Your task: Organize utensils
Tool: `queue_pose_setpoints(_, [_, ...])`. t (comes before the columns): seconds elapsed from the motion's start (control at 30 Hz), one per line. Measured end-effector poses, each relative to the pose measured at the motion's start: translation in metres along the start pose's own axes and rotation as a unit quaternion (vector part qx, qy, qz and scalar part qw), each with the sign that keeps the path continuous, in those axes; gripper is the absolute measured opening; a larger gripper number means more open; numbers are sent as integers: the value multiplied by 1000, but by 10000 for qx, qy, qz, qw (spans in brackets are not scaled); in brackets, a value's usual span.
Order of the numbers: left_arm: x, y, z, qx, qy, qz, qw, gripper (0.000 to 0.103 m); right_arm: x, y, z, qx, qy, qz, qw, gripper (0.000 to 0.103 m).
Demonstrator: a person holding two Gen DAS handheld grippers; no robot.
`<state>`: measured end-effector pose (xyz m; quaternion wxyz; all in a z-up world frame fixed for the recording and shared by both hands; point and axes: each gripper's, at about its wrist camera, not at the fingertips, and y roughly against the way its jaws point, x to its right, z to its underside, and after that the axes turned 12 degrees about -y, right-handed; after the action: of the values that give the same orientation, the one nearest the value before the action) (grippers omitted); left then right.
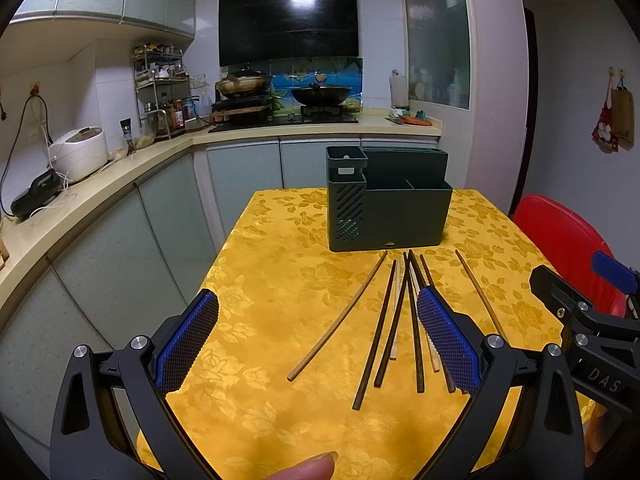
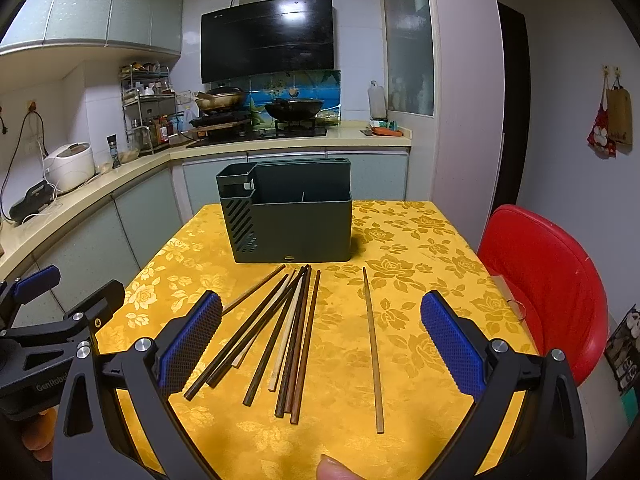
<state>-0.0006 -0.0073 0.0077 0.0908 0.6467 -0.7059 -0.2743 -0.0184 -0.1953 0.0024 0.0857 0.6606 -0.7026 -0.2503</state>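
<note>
Letters show on both tools: "DAS" on the right gripper seen at 3 o'clock in the left wrist view, and "GenRobo" on the left gripper seen at 9 o'clock in the right wrist view. The rest of each word is cut off.

Both grippers are spread wide with nothing between the blue pads, and they hang above the yellow flower tablecloth.

Chopsticks lie on the cloth in a loose bunch, dark brown ones and pale ones mixed, some crossing near their far tips. One light chopstick lies alone at 3 o'clock from the bunch. A thin one lies apart at 9 o'clock from the bunch too. The dark green utensil holder stands at 12 o'clock from the chopsticks, just past their tips. It has an open top with walls inside and slots on its left part.

A red chair sits at the table's 3 o'clock side. Behind are a stove with a wok, a rice cooker and a black range hood.

A fingertip pokes in at 6 o'clock of each view
</note>
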Motion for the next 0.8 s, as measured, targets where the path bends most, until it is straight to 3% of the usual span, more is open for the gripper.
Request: queue_pose_setpoints(0.8, [0, 0, 3, 9, 18, 8, 10000, 96, 0, 0, -1, -5, 2, 1, 10000, 96])
